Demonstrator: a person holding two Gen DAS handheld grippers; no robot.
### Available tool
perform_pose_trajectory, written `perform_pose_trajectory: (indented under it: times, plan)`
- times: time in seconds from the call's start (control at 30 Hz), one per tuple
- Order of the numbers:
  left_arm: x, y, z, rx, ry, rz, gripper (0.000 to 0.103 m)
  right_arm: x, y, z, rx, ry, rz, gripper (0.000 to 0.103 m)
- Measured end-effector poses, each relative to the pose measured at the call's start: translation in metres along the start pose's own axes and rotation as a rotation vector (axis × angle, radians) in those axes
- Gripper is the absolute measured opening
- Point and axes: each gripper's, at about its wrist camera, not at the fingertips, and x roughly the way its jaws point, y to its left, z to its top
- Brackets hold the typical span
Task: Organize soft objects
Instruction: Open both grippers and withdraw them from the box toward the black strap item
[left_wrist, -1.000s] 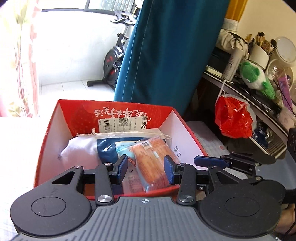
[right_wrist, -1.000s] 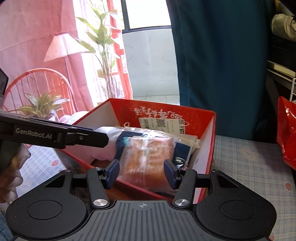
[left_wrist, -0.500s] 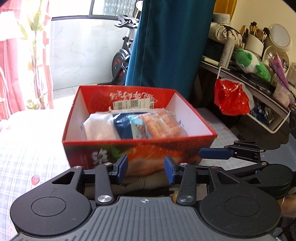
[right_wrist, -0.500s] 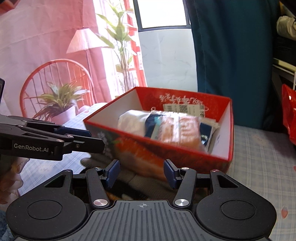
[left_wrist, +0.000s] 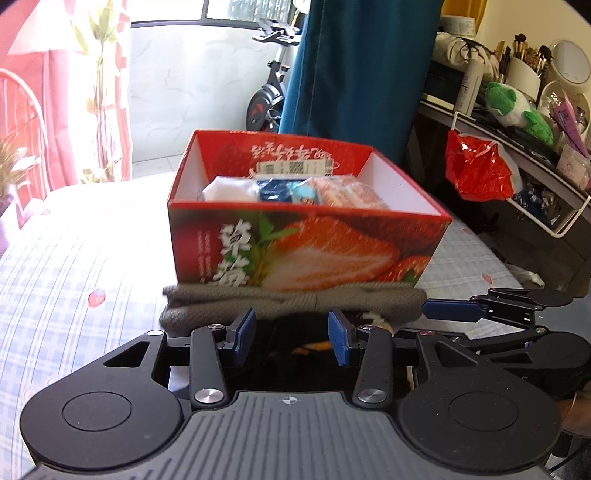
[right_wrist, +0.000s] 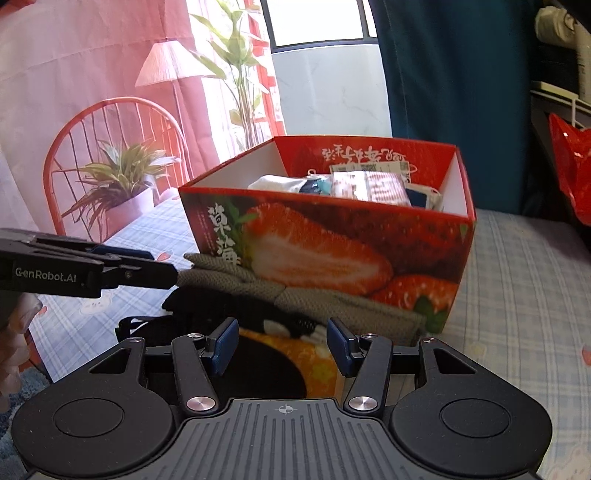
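Observation:
A red strawberry box (left_wrist: 306, 251) stands on the checked tablecloth and holds a white packet (left_wrist: 229, 190), a blue one (left_wrist: 275, 192) and an orange one (left_wrist: 351, 194). Against its front wall lies a grey knitted cloth (left_wrist: 295, 299), with a black and orange cloth (right_wrist: 295, 350) nearer to me. My left gripper (left_wrist: 291, 338) hovers open just in front of the grey cloth. My right gripper (right_wrist: 282, 345) is open too, over the black and orange cloth, with the box (right_wrist: 325, 251) behind. Neither has anything pressed between its pads.
A red plastic bag (left_wrist: 476, 170) hangs from a cluttered shelf on the right, which also carries a green plush (left_wrist: 517, 107). A teal curtain (left_wrist: 354, 70) hangs behind the box. A red chair (right_wrist: 110, 122) and a potted plant (right_wrist: 122, 181) stand at the left.
Both grippers drew back from over the box and sank toward the table. The box's front wall now faces me, and the grey and black cloths have come into view.

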Motion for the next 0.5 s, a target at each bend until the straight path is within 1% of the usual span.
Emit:
perform_pose_trajectory:
  times: [0.23,0.5]
  plan:
    - [-0.003,0.004,-0.021,-0.027,0.011,0.019,0.046,-0.003,0.004,-0.015,0.005,0.001,-0.014,0.05]
    - [-0.007,0.005,-0.035,-0.049,0.006,0.029,0.046,-0.006,0.002,-0.023,0.023,0.0,-0.033,0.05]
